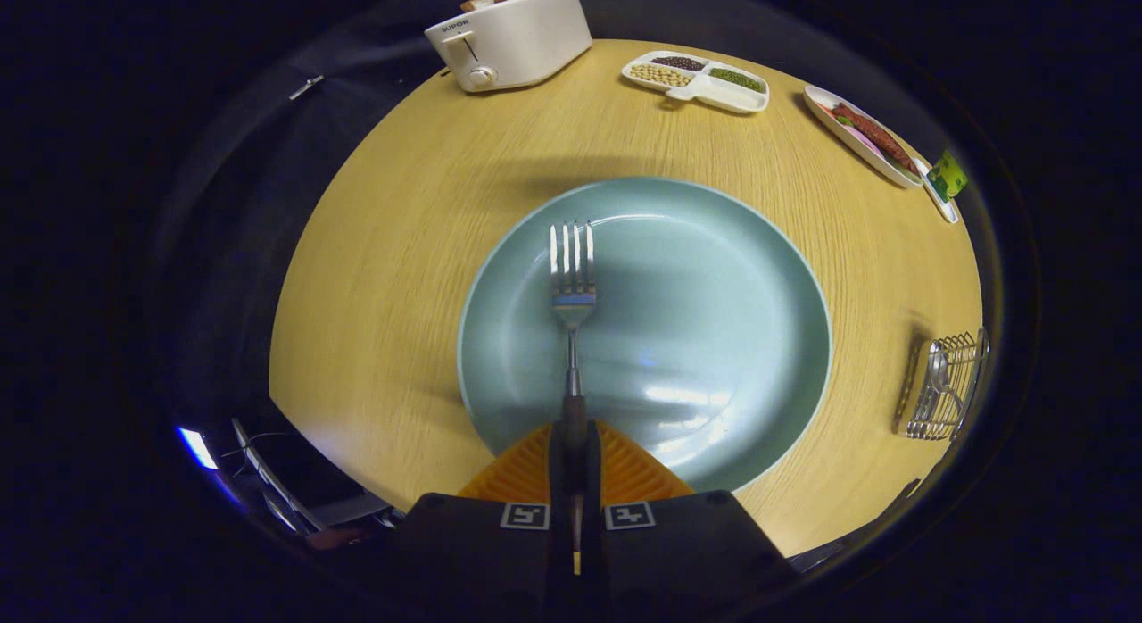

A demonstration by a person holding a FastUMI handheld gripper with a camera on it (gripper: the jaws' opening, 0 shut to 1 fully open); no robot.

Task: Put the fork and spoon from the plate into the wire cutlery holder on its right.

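Note:
A steel fork [572, 284] with a dark handle points away from me over the pale green plate [714, 337], its tines above the plate's left half. My gripper [573, 444] is shut on the fork's handle, both fingers pressed against it. The wire cutlery holder [946, 386] stands on the wooden table to the right of the plate, and the spoon [937, 377] rests inside it. Whether the fork's tines touch the plate I cannot tell.
A white toaster [508, 38] with bread stands at the table's far edge. A divided white dish [698, 80] of beans lies to its right. Further right is a long white dish [864, 134] with food. The table's near left edge drops off beside my fingers.

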